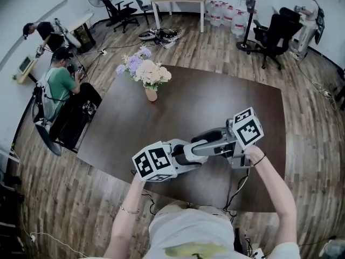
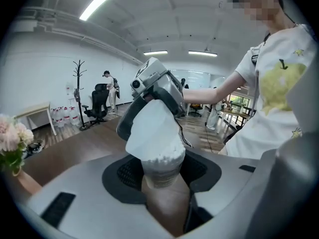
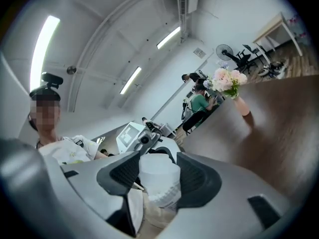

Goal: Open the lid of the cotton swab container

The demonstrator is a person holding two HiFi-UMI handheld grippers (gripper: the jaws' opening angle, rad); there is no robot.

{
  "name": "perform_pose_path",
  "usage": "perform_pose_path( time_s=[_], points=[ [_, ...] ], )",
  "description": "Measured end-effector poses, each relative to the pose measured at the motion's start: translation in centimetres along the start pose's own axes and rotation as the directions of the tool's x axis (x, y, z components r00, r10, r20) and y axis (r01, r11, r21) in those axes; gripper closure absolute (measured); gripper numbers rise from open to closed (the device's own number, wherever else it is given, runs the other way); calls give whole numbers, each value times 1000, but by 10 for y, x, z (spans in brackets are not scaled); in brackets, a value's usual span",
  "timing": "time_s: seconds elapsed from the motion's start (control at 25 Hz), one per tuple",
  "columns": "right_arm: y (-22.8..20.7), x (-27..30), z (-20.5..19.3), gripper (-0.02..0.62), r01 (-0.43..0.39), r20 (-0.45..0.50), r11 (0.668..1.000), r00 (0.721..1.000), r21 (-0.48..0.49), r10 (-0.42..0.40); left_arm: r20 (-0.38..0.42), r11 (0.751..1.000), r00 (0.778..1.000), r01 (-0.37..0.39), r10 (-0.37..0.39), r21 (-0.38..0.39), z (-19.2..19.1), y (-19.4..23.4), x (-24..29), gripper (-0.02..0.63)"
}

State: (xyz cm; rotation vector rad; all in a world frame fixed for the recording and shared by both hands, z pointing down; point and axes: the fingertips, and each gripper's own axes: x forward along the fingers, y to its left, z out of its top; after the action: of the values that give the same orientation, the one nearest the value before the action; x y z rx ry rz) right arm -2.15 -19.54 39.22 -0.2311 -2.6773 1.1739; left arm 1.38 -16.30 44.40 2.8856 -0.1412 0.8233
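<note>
Claws both grip: left claw (image 2: 162, 173) on cotton swab container (image 2: 160, 164), right claw (image 3: 159, 176) on white lid (image 3: 158, 171).

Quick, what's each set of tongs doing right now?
Left tongs: closed on the cotton swab container.
Right tongs: closed on the white lid, tilted off the container.

A clear round plastic cotton swab container (image 2: 162, 177) shows packed white swab tips; its white round lid (image 2: 152, 126) tilts off toward 11 o'clock.
</note>
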Motion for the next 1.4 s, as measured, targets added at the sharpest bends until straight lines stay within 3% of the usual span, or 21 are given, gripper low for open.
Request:
perform_pose_path(
  time_s=[0.2, 0.4, 0.52, 0.72, 0.8, 0.92, 1.08, 1.4],
  points=[
    [-5, 4, 3, 356, -50, 12, 975, 999, 217, 49, 13, 1000, 1000, -9, 9, 28, -4, -3, -3, 399],
    [-11, 5, 5, 357, -101, 26, 917, 995, 387, 98, -3, 999, 1000, -12, 12, 50, -7, -3, -2, 399],
    [-14, 5, 4, 357, -148, 43, 868, 988, 473, 145, -12, 998, 1000, -10, 11, 68, -8, -4, -1, 399],
    [-18, -1, 6, 360, -231, 100, 757, 971, 611, 216, -43, 995, 999, -12, 17, 102, -6, -4, 0, 399],
    [-18, 0, 4, 360, -241, 107, 739, 968, 629, 225, -46, 995, 999, -8, 13, 103, -7, -6, 0, 399],
    [-17, 0, 1, 360, -237, 96, 754, 969, 612, 227, -40, 996, 999, -2, 6, 95, -9, -8, 1, 399],
    [-18, -1, 4, 360, -201, 80, 806, 979, 557, 189, -31, 997, 1000, 7, -5, 75, -11, -6, 3, 399],
    [-25, -24, 18, 329, -133, 209, 908, 976, 397, 52, 11, 1000, 1000, -27, 27, 4, -16, 0, -2, 399]
  ],
)
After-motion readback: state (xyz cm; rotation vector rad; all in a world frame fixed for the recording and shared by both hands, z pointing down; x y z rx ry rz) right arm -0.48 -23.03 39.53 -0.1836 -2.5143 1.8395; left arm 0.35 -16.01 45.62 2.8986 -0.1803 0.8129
